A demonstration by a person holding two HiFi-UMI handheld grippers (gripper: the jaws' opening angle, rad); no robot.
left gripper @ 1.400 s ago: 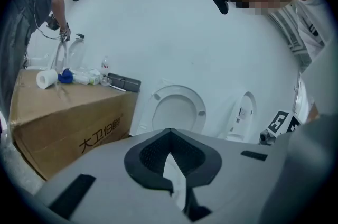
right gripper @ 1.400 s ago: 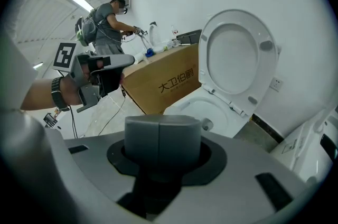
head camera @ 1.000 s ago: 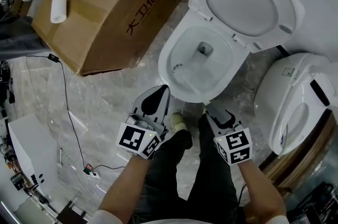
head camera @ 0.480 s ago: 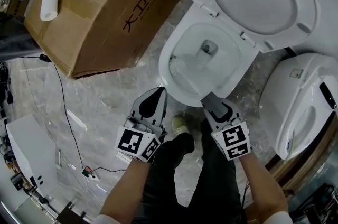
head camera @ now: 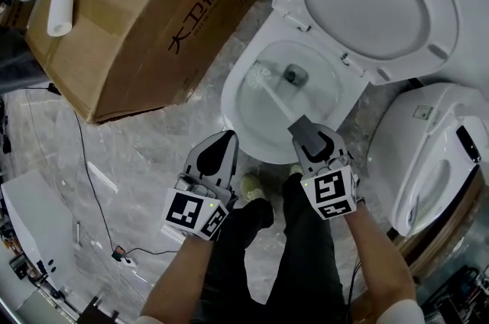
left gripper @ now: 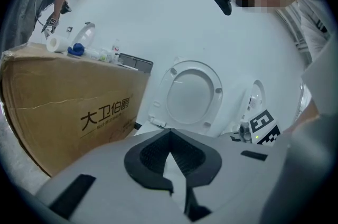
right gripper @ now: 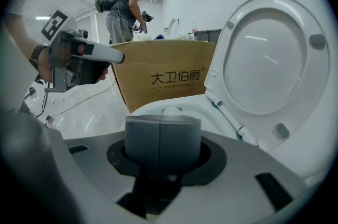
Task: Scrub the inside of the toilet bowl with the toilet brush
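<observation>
The white toilet bowl (head camera: 246, 115) stands open with its lid (head camera: 367, 5) raised. My right gripper (head camera: 305, 127) hangs over the bowl's near rim, shut on the toilet brush's grey handle (right gripper: 162, 141). The thin shaft runs down into the bowl, and the white brush head (head camera: 260, 74) lies against the back left wall beside the drain hole (head camera: 295, 73). In the right gripper view the brush head (right gripper: 170, 110) peeks above the handle. My left gripper (head camera: 228, 136) is shut and holds nothing, low at the left of the bowl, above the floor.
A big cardboard box (head camera: 145, 9) lies left of the toilet with a paper roll (head camera: 59, 13) and small items on top. A second white toilet (head camera: 432, 154) stands at the right. A black cable (head camera: 84, 154) runs over the marble floor. Another person (right gripper: 124, 6) stands far off.
The right gripper has pushed forward over the rim, and the brush head has swept from the bowl's near left side toward the back by the drain. The left gripper has barely moved.
</observation>
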